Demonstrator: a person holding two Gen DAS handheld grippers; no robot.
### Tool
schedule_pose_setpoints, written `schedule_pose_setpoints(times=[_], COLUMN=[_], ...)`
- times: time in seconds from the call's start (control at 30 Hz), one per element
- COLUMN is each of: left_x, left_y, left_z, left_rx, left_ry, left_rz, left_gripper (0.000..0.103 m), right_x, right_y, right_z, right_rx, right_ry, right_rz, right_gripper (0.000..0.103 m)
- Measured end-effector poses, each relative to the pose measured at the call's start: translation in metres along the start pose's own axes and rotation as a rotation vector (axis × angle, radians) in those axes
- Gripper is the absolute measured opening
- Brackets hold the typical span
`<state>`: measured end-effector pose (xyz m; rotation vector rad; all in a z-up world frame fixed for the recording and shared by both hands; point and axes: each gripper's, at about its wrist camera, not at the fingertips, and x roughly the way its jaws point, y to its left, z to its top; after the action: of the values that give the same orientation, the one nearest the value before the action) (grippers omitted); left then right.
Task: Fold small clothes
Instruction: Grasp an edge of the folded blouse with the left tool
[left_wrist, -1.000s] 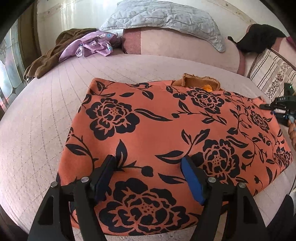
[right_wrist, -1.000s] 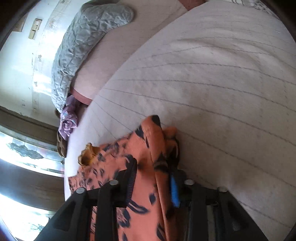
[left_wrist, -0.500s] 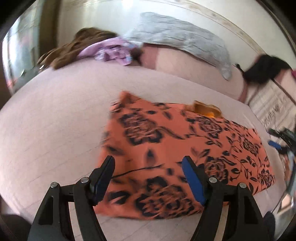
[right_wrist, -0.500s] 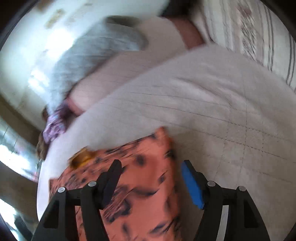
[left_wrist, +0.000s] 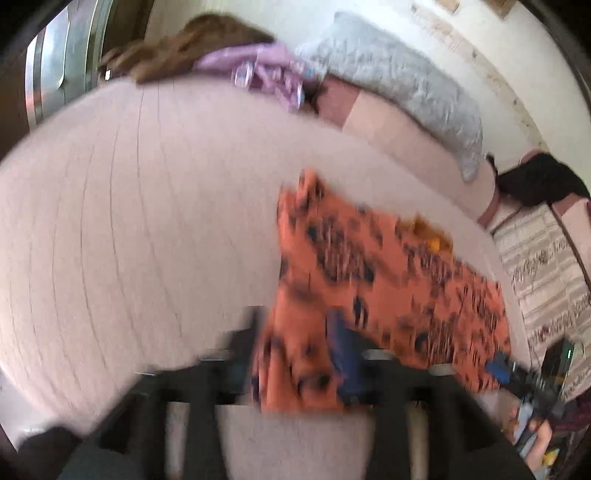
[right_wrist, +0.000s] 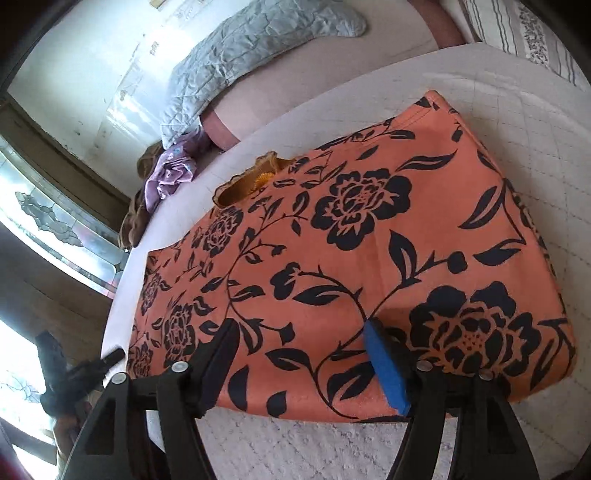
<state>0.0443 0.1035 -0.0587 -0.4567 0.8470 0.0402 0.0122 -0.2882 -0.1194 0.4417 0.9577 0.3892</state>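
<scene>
Two grippers work one orange floral garment (right_wrist: 369, 236), which lies flat on the pale quilted bedspread (left_wrist: 129, 221) and fills the middle of the right wrist view. The right gripper (right_wrist: 306, 365) hovers at its near hem, jaws spread and holding nothing. In the blurred left wrist view, the left gripper (left_wrist: 295, 354) at lower centre seems clenched on the garment's near corner, though blur leaves doubt. A good fold likely needs the right gripper pinching the matching corner first.
</scene>
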Motion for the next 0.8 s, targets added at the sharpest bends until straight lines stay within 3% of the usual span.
schedule_pose_setpoints(times=[0.07, 0.2, 0.23, 0.27, 0.3, 0.33, 0.4, 0.63, 0.7, 0.73, 0.8], left_x=[0.013, 0.08, 0.098, 0.11, 0.127, 0.138, 0.144, 0.127, 0.111, 0.114, 0.12], left_y=[-0.003, -0.014, -0.014, -0.013, -0.008, -0.002, 0.008, 0.006, 0.006, 0.007, 0.016], left_z=[0.025, 0.07, 0.078, 0.083, 0.087, 0.09, 0.093, 0.086, 0.076, 0.074, 0.076], left_rx=[0.007, 0.036, 0.033, 0.028, 0.022, 0.0, -0.074, -0.066, -0.021, 0.014, 0.0], left_ry=[-0.018, 0.061, 0.086, 0.112, 0.158, 0.172, 0.168, 0.122, 0.088, 0.084, 0.109], left_rz=[-0.014, -0.024, -0.02, -0.009, 0.054, 0.078, 0.053, 0.051, 0.1, 0.134, 0.12], left_gripper=[0.065, 0.062, 0.055, 0.025, 0.005, 0.005, 0.006, 0.01, 0.027, 0.032, 0.034], right_x=[-0.002, -0.002, -0.004, -0.005, -0.006, -0.006, -0.006, -0.007, -0.009, -0.009, -0.009], right_y=[-0.004, -0.008, -0.009, -0.009, -0.009, -0.009, -0.01, -0.012, -0.012, -0.012, -0.013], right_z=[-0.002, -0.005, -0.004, -0.004, -0.005, -0.005, -0.004, -0.004, -0.003, -0.003, -0.002], right_rx=[0.002, 0.009, 0.01, 0.01, 0.012, 0.015, 0.017, 0.02, 0.024, 0.027, 0.037], right_ry=[0.006, 0.0, -0.001, -0.001, -0.001, 0.0, 0.005, 0.01, 0.014, 0.016, 0.019], right_rz=[0.007, 0.022, 0.023, 0.024, 0.024, 0.026, 0.031, 0.039, 0.037, 0.038, 0.043], right_gripper=[0.074, 0.074, 0.074, 0.074, 0.074, 0.074, 0.074, 0.075, 0.075, 0.075, 0.076])
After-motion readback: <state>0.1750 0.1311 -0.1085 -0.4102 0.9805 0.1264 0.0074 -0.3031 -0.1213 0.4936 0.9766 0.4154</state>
